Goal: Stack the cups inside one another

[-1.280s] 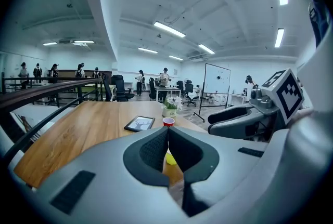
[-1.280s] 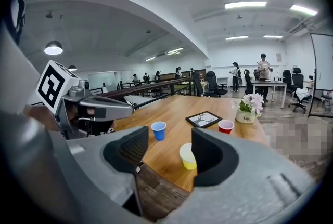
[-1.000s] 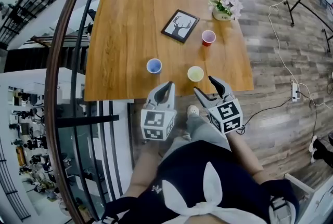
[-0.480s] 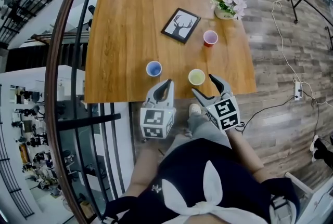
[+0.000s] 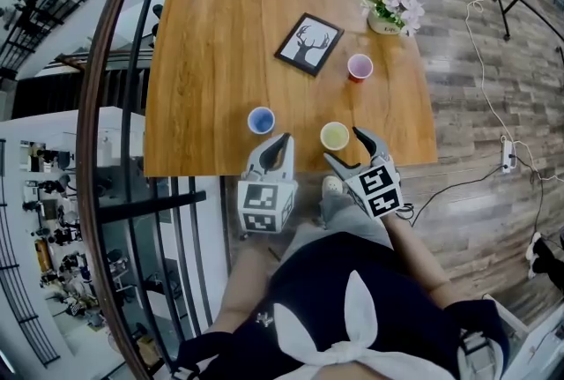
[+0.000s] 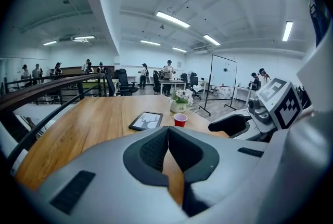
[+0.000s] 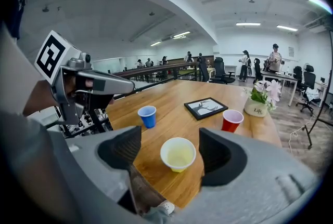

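Three cups upright on wooden counter (image 5: 211,34), all apart. Blue cup (image 5: 261,119) near left. Yellow cup (image 5: 334,136) near right, close to near edge. Red cup (image 5: 359,67) farther off on right, beside framed deer picture (image 5: 308,43). Flower pot (image 5: 392,10) at far right corner. My right tongs (image 5: 344,145) released, jaws just been opening, now wide apart with yellow cup between them, pads clear of it. My left tongs (image 5: 280,143) clenched on nothing, tips together, at near edge just short of blue cup.
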Available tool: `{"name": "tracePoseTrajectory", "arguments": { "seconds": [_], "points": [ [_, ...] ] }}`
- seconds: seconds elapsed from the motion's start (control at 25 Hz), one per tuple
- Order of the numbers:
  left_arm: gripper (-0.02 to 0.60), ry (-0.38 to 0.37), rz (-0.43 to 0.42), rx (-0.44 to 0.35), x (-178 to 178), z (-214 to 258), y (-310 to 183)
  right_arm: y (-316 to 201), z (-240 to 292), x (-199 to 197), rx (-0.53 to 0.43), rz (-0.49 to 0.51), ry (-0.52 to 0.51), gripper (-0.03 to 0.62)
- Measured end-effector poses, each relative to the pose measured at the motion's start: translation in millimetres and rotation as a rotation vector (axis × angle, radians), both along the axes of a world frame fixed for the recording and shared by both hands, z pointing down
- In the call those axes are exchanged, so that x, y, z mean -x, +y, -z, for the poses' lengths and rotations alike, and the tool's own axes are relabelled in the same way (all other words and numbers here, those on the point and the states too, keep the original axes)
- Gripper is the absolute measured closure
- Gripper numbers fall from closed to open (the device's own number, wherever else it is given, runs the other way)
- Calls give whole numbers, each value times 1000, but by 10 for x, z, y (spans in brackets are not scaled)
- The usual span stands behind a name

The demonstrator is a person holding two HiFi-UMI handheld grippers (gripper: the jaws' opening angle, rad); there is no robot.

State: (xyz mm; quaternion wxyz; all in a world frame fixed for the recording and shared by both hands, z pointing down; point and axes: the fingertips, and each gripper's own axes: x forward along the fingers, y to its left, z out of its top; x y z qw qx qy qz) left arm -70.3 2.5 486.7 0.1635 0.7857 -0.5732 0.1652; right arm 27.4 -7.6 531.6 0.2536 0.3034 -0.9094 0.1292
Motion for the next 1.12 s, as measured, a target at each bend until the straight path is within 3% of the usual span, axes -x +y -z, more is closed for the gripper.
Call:
{"name": "tracePoseTrajectory", "arguments": {
  "seconds": [1.12],
  "points": [
    [563,5,12,68,-27,-427,-258,-160,-868,46,150,104,165,235]
  ]
}}
